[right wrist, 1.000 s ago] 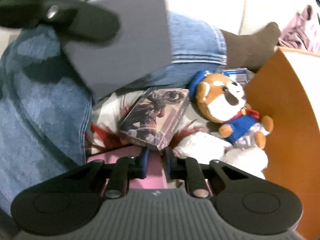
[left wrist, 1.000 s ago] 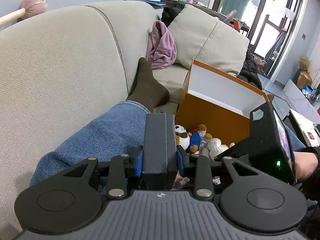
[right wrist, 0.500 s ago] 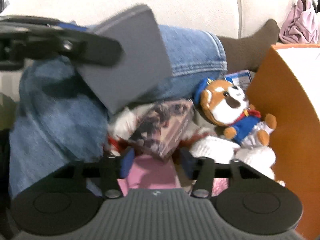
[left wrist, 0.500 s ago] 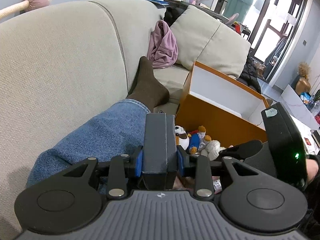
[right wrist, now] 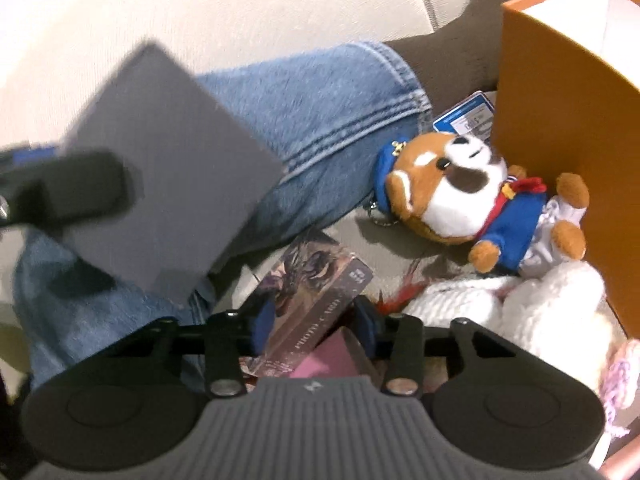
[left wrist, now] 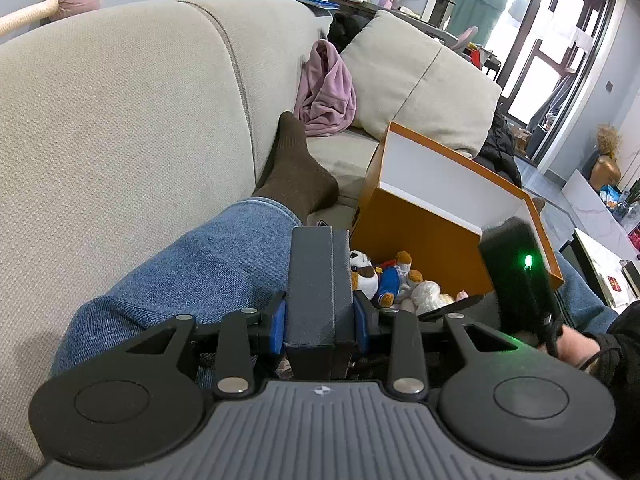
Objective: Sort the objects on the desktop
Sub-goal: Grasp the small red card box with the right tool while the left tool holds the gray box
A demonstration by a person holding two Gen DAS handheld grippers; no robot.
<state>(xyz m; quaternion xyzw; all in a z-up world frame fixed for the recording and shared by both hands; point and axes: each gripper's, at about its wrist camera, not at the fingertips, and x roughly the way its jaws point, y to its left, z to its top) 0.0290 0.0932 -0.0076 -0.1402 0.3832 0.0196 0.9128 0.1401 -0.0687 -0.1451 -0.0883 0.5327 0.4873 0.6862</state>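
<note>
From the left wrist view, a grey box (left wrist: 320, 292) is being gripped between the blue pads of the left gripper (left wrist: 320, 322), jaws closed narrow on its two broad faces. Its long axis is running straight ahead along the fingers, out over a jeans-clad leg (left wrist: 208, 264). The orange storage box (left wrist: 420, 236) is lying ahead and to the right, open top showing a white inside, so a carry forward and rightward is being called for, by this reading. Between the two, a plush dog in a blue coat (left wrist: 380, 276) is lying at the foot of the orange wall. Everything is being carried by a beige sofa (left wrist: 120, 140), not a desk; a pink garment (left wrist: 328, 92) is heaped by the back cushion.

From the right wrist view, a photo card pack (right wrist: 316, 300) is being straddled by the right gripper (right wrist: 314, 322), jaws standing wide. The pack is tilted, its long axis slanting up and right, one end already between the pads; whether the pads are touching it cannot be told. The right gripper is clearly the nearer one. The plush dog (right wrist: 460, 200) is resting just beyond, against the orange storage box (right wrist: 560, 100), with white woolly toys (right wrist: 520, 312) crowding the right side.
</note>
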